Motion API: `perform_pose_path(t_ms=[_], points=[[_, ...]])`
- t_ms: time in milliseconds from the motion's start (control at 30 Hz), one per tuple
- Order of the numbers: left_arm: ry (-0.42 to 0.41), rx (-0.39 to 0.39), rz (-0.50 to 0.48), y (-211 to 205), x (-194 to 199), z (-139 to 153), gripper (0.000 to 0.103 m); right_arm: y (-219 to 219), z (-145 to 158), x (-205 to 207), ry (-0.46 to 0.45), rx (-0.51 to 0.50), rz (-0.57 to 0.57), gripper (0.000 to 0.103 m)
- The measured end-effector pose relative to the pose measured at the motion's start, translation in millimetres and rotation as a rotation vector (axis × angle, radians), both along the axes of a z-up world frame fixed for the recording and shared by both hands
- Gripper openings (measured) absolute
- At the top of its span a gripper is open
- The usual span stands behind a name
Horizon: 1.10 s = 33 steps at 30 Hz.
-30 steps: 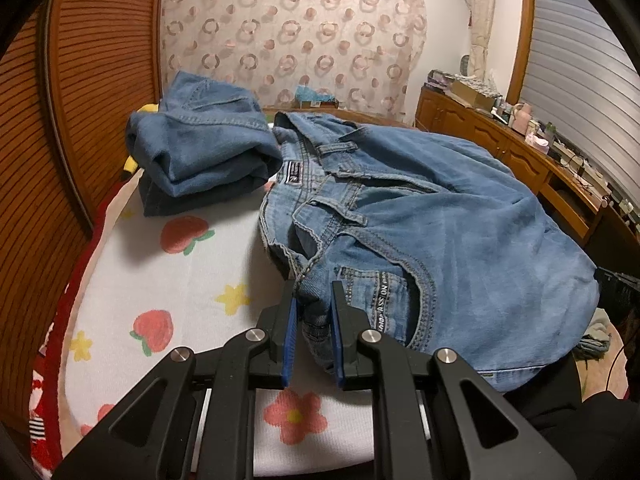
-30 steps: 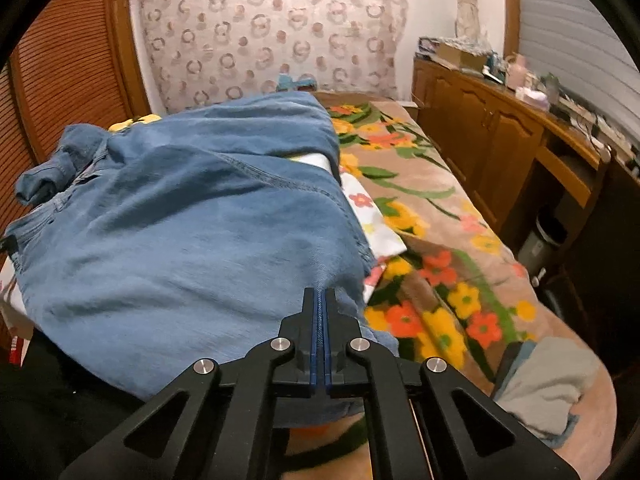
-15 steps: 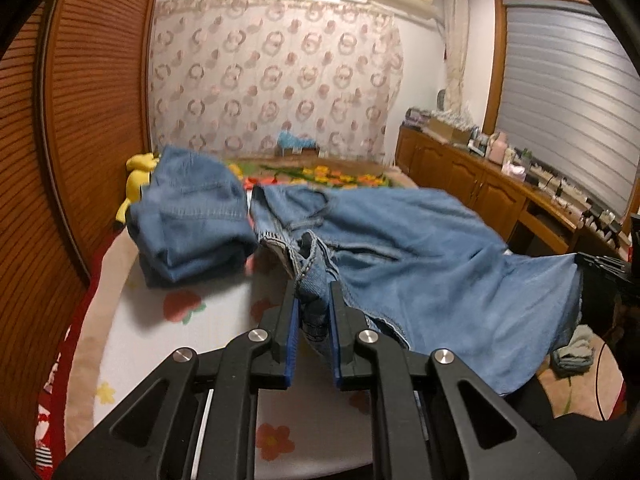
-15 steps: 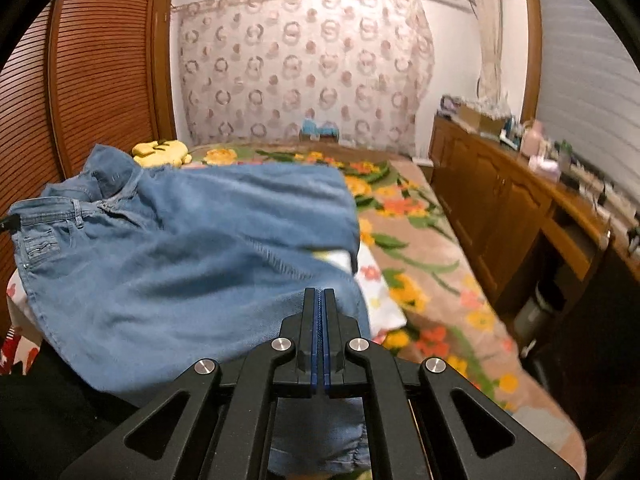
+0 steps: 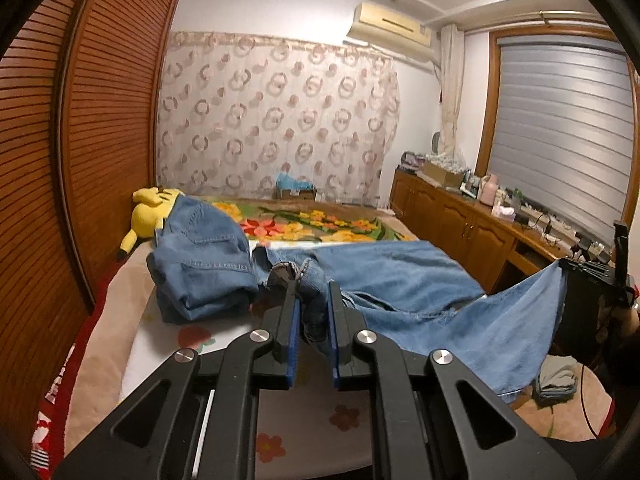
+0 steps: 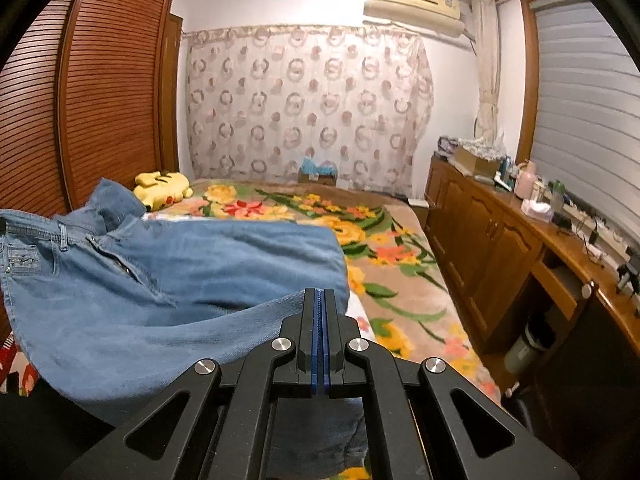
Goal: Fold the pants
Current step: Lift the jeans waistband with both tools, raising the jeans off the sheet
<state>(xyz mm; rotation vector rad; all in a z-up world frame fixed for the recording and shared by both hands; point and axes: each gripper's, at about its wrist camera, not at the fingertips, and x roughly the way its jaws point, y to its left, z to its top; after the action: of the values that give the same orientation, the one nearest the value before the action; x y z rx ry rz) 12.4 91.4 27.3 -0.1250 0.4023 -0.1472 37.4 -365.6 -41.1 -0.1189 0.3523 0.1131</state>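
Both grippers have risen, lifting the light blue denim pants (image 5: 400, 276) off the strawberry-print white sheet (image 5: 168, 340). Left gripper (image 5: 313, 312) pinches the bunched waistband; right gripper (image 6: 320, 316) clamps the hem edge. Folded blue jeans (image 5: 200, 264) lie far left.

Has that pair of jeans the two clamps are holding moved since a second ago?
Yes. The jeans have risen: their waistband, bunched in the left gripper, was low on the strawberry blanket and now hangs level with the folded jeans.
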Motion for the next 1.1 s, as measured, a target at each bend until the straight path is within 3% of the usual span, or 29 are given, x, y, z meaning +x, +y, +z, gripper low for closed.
perform_pose_path(t_ms=[200, 400, 633, 767, 867, 933, 1000, 1100], points=[[-0.010, 0.020, 0.016, 3.4, 7.6, 5.2, 0.012, 6.1, 4.2, 9.0, -0.063, -0.028, 0.027, 0.001], [0.026, 0.042, 0.015, 0.4, 35.1, -9.0, 0.012, 8.5, -19.6, 46.2, -0.035, -0.062, 0.026, 0.001], [0.069, 0.049, 0.023, -5.5, 57.9, -32.1, 0.012, 16.7, -85.6, 117.6, 0.134, -0.049, 0.034, 0.001], [0.096, 0.045, 0.017, -7.6, 58.8, -44.8, 0.012, 18.8, -118.9, 118.5, 0.188, -0.009, 0.052, 0.001], [0.098, 0.050, 0.017, -7.4, 54.6, -48.6, 0.012, 14.8, -136.6, 105.4, 0.213, 0.014, 0.062, 0.008], [0.100, 0.045, 0.016, -7.9, 54.4, -49.3, 0.012, 5.2, -144.0, 94.6, 0.219, 0.018, 0.044, 0.033], [0.106, 0.042, 0.018, -8.6, 55.0, -51.8, 0.012, -8.0, -152.4, 82.8, 0.224, 0.043, 0.023, 0.044], [0.121, 0.039, 0.018, -10.3, 56.0, -57.8, 0.012, -22.5, -145.6, 76.5, 0.234, 0.058, -0.008, 0.044]])
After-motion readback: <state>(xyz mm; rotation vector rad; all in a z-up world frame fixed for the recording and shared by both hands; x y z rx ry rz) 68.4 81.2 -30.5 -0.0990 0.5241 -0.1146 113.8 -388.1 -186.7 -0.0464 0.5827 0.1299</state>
